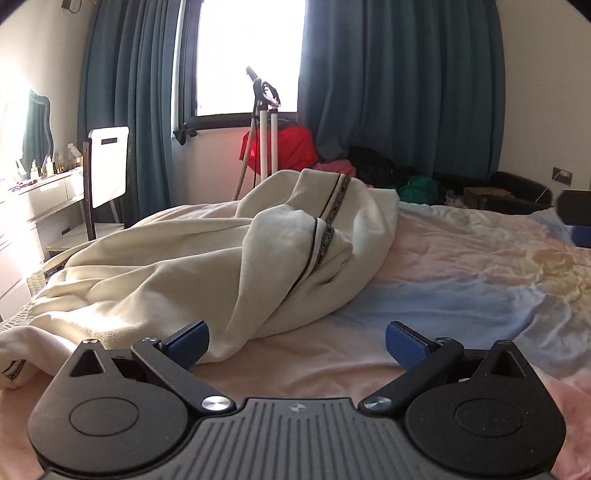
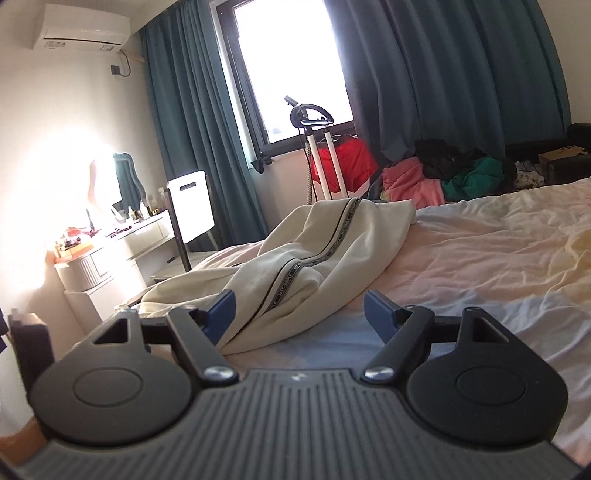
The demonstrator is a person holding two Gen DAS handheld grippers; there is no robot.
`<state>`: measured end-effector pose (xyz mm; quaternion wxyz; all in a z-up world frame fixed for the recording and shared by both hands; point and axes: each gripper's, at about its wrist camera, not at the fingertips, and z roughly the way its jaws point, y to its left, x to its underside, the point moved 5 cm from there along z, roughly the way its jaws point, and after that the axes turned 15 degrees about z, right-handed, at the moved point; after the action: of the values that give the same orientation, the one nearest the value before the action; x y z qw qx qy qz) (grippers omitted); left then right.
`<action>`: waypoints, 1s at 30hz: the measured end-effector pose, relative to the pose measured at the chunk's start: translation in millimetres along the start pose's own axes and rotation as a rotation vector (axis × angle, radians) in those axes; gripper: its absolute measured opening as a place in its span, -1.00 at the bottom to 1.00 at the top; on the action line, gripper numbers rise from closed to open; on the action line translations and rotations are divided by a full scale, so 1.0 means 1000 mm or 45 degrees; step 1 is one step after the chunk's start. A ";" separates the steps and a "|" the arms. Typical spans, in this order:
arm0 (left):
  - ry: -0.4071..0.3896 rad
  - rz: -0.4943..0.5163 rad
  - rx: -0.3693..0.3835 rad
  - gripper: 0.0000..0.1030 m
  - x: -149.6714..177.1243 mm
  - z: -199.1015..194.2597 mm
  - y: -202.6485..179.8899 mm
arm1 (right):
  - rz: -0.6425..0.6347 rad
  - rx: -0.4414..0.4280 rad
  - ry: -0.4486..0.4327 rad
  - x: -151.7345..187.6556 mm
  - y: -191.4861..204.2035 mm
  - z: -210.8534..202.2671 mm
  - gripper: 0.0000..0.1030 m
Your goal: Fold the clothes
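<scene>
Clearly both the left gripper [image 1: 297, 341] and right gripper [image 2: 300, 312] gape wide, holding nothing. Heaped at twelve o'clock, the garment [image 1: 207, 266] looks soft and floppy; I'd pinch a hem edge.

- Daylight floods a bright window [image 2: 295, 70] at upper centre, flanked by teal curtains [image 2: 443, 74].
- A wall-mounted air conditioner [image 2: 83, 27] sits at upper left.
- At left, a white dressing table [image 2: 122, 243] and a chair [image 2: 192, 210].
- A bed with a pastel sheet [image 2: 480, 258] fills the lower right.
</scene>
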<state>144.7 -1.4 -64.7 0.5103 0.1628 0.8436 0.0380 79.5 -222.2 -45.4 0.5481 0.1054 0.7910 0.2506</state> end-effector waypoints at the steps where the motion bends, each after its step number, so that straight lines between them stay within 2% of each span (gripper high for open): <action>1: 0.035 -0.032 -0.029 0.99 -0.004 0.013 0.005 | 0.008 0.017 0.007 0.000 -0.004 0.002 0.52; 5: 0.105 -0.189 -0.069 0.99 -0.038 0.071 0.029 | 0.042 0.103 0.053 0.002 -0.022 0.011 0.52; 7: 0.114 -0.227 -0.093 0.99 -0.061 0.105 0.040 | 0.062 0.122 0.061 0.001 -0.031 0.016 0.52; 13: 0.098 -0.149 -0.129 0.99 -0.137 0.214 0.053 | 0.175 0.178 0.184 0.003 -0.072 0.055 0.52; 16: 0.102 -0.138 -0.098 0.96 -0.169 0.268 0.054 | 0.248 0.202 0.254 0.007 -0.096 0.091 0.52; 19: 0.078 -0.197 -0.008 0.90 -0.190 0.315 0.054 | 0.329 0.181 0.314 0.011 -0.112 0.119 0.52; 23: 0.169 -0.227 0.039 0.86 -0.198 0.370 0.045 | 0.469 0.164 0.359 0.017 -0.139 0.142 0.52; 25: 0.194 -0.218 0.052 0.78 -0.197 0.387 0.035 | 0.531 0.200 0.344 0.020 -0.154 0.147 0.51; 27: 0.196 -0.136 0.013 0.64 -0.197 0.394 0.020 | 0.594 0.241 0.287 0.017 -0.169 0.146 0.51; 28: 0.197 -0.095 -0.007 0.46 -0.197 0.398 0.012 | 0.618 0.265 0.251 0.015 -0.175 0.144 0.51; 29: 0.198 -0.055 -0.027 0.18 -0.197 0.401 0.005 | 0.620 0.294 0.214 0.012 -0.180 0.141 0.51; 30: 0.190 -0.013 -0.046 -0.18 -0.198 0.400 -0.003 | 0.622 0.323 0.178 0.009 -0.185 0.138 0.51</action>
<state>577.8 -107.4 -88.0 0.4489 0.1460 0.8793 0.0624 222.4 -336.7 -185.1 0.3981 0.3432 0.8031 0.2807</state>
